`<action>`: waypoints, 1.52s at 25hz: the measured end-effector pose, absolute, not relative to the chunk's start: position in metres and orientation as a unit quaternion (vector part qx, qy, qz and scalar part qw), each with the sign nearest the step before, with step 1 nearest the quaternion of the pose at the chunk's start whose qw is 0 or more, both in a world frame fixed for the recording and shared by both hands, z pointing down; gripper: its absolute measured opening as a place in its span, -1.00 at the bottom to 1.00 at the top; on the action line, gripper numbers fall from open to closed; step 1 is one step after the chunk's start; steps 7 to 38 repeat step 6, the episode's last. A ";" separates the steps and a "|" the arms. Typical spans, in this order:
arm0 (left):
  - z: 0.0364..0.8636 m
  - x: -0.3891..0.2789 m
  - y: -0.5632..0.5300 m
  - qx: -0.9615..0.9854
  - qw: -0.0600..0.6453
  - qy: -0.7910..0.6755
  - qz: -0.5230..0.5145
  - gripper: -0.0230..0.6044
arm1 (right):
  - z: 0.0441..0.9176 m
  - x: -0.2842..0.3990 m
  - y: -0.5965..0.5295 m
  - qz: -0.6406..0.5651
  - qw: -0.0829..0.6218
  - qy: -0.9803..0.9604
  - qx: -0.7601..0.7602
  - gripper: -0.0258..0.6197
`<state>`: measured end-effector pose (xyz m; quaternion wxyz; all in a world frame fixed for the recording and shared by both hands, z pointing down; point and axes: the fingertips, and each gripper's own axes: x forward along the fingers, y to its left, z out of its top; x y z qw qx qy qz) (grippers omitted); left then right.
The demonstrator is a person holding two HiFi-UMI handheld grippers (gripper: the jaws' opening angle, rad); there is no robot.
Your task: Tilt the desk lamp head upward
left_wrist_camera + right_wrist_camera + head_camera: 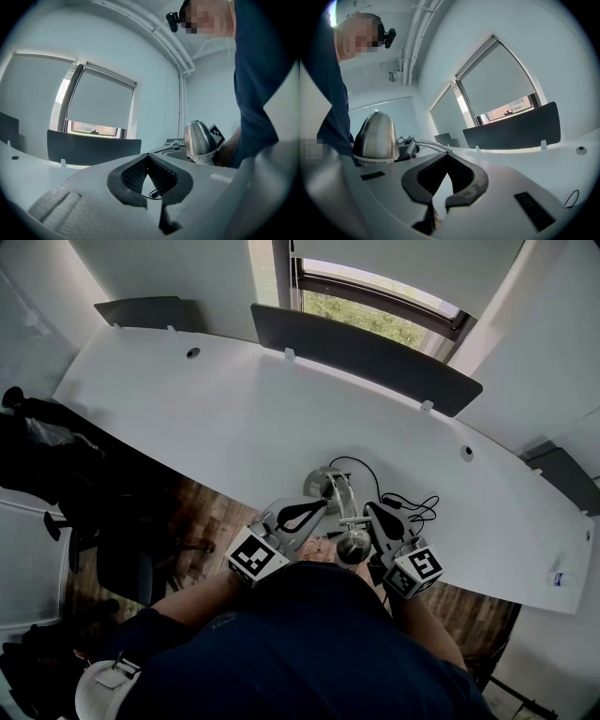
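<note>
Both tools clenched on nothing: left gripper and right gripper sit low centre of the head view, and in each gripper view the jaws meet tip to tip with nothing between them.

Lamp head is between the two grippers, at the near desk edge. From the left gripper view it's right of centre, from the right gripper view left of centre. Dome up, rim down, so I read the tilt as not started.

Suggested approach:
- Open one gripper first. Neither can take anything as they stand.
- Grip at the rim or the neck. The polished dome looks slippery and tapered, so pads will likely slide off it.
- Use the other gripper to brace the lamp arm or press on the lamp base further back, otherwise the whole lamp may lift or skate.
- Rotate slowly about the head joint, don't pull.
- Keep clear of the cable, right of the base.

Beyond that: bare desk, divider panels along its far edge, window at top. Nothing there in the way.
</note>
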<state>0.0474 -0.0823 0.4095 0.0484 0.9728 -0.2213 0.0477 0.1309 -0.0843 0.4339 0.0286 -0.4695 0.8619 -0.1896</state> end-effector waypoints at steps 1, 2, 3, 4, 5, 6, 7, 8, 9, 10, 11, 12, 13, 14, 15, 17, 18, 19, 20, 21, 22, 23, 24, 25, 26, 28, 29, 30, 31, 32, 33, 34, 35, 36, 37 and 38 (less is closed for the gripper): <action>0.409 0.047 -0.083 0.973 0.043 -0.221 0.051 -0.91 | 0.435 0.131 -0.084 -0.191 0.028 0.861 -0.470 -0.89; 0.409 0.047 -0.083 0.973 0.039 -0.221 0.054 -0.91 | 0.436 0.131 -0.084 -0.192 0.028 0.861 -0.470 -0.89; 0.409 0.047 -0.083 0.973 0.037 -0.221 0.056 -0.91 | 0.437 0.132 -0.083 -0.191 0.028 0.862 -0.469 -0.89; 0.409 0.047 -0.083 0.973 0.036 -0.221 0.056 -0.91 | 0.437 0.131 -0.083 -0.190 0.029 0.863 -0.468 -0.89; 0.409 0.047 -0.083 0.973 0.037 -0.221 0.056 -0.91 | 0.436 0.131 -0.082 -0.189 0.029 0.863 -0.467 -0.89; 0.410 0.047 -0.082 0.973 0.038 -0.220 0.055 -0.91 | 0.436 0.131 -0.082 -0.188 0.029 0.864 -0.466 -0.89; 0.410 0.047 -0.082 0.973 0.038 -0.220 0.055 -0.91 | 0.436 0.131 -0.082 -0.188 0.029 0.864 -0.466 -0.89; 0.410 0.047 -0.082 0.973 0.038 -0.220 0.055 -0.91 | 0.436 0.131 -0.082 -0.188 0.029 0.864 -0.466 -0.89; 0.410 0.047 -0.082 0.973 0.038 -0.220 0.055 -0.91 | 0.436 0.131 -0.082 -0.188 0.029 0.864 -0.466 -0.89; 0.410 0.047 -0.082 0.973 0.038 -0.220 0.055 -0.91 | 0.436 0.131 -0.082 -0.188 0.029 0.864 -0.466 -0.89; 0.410 0.047 -0.082 0.973 0.038 -0.220 0.055 -0.91 | 0.436 0.131 -0.082 -0.188 0.029 0.864 -0.466 -0.89; 0.410 0.047 -0.082 0.973 0.038 -0.220 0.055 -0.91 | 0.436 0.131 -0.082 -0.188 0.029 0.864 -0.466 -0.89; 0.410 0.047 -0.082 0.973 0.038 -0.220 0.055 -0.91 | 0.436 0.131 -0.082 -0.188 0.029 0.864 -0.466 -0.89; 0.410 0.047 -0.082 0.973 0.038 -0.220 0.055 -0.91 | 0.436 0.131 -0.082 -0.188 0.029 0.864 -0.466 -0.89; 0.410 0.047 -0.082 0.973 0.038 -0.220 0.055 -0.91 | 0.436 0.131 -0.082 -0.188 0.029 0.864 -0.466 -0.89; 0.410 0.047 -0.082 0.973 0.038 -0.220 0.055 -0.91 | 0.436 0.131 -0.082 -0.188 0.029 0.864 -0.466 -0.89; 0.410 0.047 -0.082 0.973 0.038 -0.220 0.055 -0.91 | 0.436 0.131 -0.082 -0.188 0.029 0.864 -0.466 -0.89; 0.410 0.047 -0.082 0.973 0.038 -0.220 0.055 -0.91 | 0.436 0.131 -0.082 -0.188 0.029 0.864 -0.466 -0.89; 0.410 0.047 -0.082 0.973 0.038 -0.220 0.055 -0.91 | 0.436 0.131 -0.082 -0.188 0.029 0.864 -0.466 -0.89; 0.410 0.047 -0.082 0.973 0.038 -0.220 0.055 -0.91 | 0.436 0.131 -0.082 -0.188 0.029 0.864 -0.466 -0.89; 0.410 0.047 -0.082 0.973 0.038 -0.220 0.055 -0.91 | 0.436 0.131 -0.082 -0.188 0.029 0.864 -0.466 -0.89; 0.410 0.047 -0.082 0.973 0.038 -0.220 0.055 -0.91 | 0.436 0.131 -0.082 -0.188 0.029 0.864 -0.466 -0.89; 0.410 0.047 -0.082 0.973 0.038 -0.220 0.055 -0.91 | 0.436 0.131 -0.082 -0.188 0.029 0.864 -0.466 -0.89; 0.410 0.047 -0.082 0.973 0.038 -0.220 0.055 -0.91 | 0.436 0.131 -0.082 -0.188 0.029 0.864 -0.466 -0.89; 0.410 0.047 -0.082 0.973 0.038 -0.220 0.055 -0.91 | 0.436 0.131 -0.082 -0.188 0.029 0.864 -0.466 -0.89; 0.410 0.047 -0.082 0.973 0.038 -0.220 0.055 -0.91 | 0.436 0.131 -0.082 -0.188 0.029 0.864 -0.466 -0.89; 0.410 0.047 -0.082 0.973 0.038 -0.220 0.055 -0.91 | 0.436 0.131 -0.082 -0.188 0.029 0.864 -0.466 -0.89; 0.410 0.047 -0.082 0.973 0.038 -0.220 0.055 -0.91 | 0.436 0.131 -0.082 -0.188 0.029 0.864 -0.466 -0.89; 0.410 0.047 -0.082 0.973 0.038 -0.220 0.055 -0.91 | 0.436 0.131 -0.082 -0.188 0.029 0.864 -0.466 -0.89; 0.410 0.047 -0.082 0.973 0.038 -0.220 0.055 -0.91 | 0.436 0.131 -0.082 -0.188 0.029 0.864 -0.466 -0.89; 0.410 0.047 -0.082 0.973 0.038 -0.220 0.055 -0.91 | 0.436 0.131 -0.082 -0.188 0.029 0.864 -0.466 -0.89; 0.410 0.047 -0.082 0.973 0.038 -0.220 0.055 -0.91 | 0.436 0.131 -0.082 -0.188 0.029 0.864 -0.466 -0.89; 0.410 0.047 -0.082 0.973 0.038 -0.220 0.055 -0.91 | 0.436 0.131 -0.082 -0.188 0.029 0.864 -0.466 -0.89; 0.410 0.047 -0.082 0.973 0.038 -0.220 0.055 -0.91 | 0.436 0.131 -0.082 -0.188 0.029 0.864 -0.466 -0.89; 0.410 0.047 -0.082 0.973 0.038 -0.220 0.055 -0.91 | 0.436 0.131 -0.082 -0.188 0.029 0.864 -0.466 -0.89; 0.410 0.047 -0.082 0.973 0.038 -0.220 0.055 -0.91 | 0.436 0.131 -0.082 -0.188 0.029 0.864 -0.466 -0.89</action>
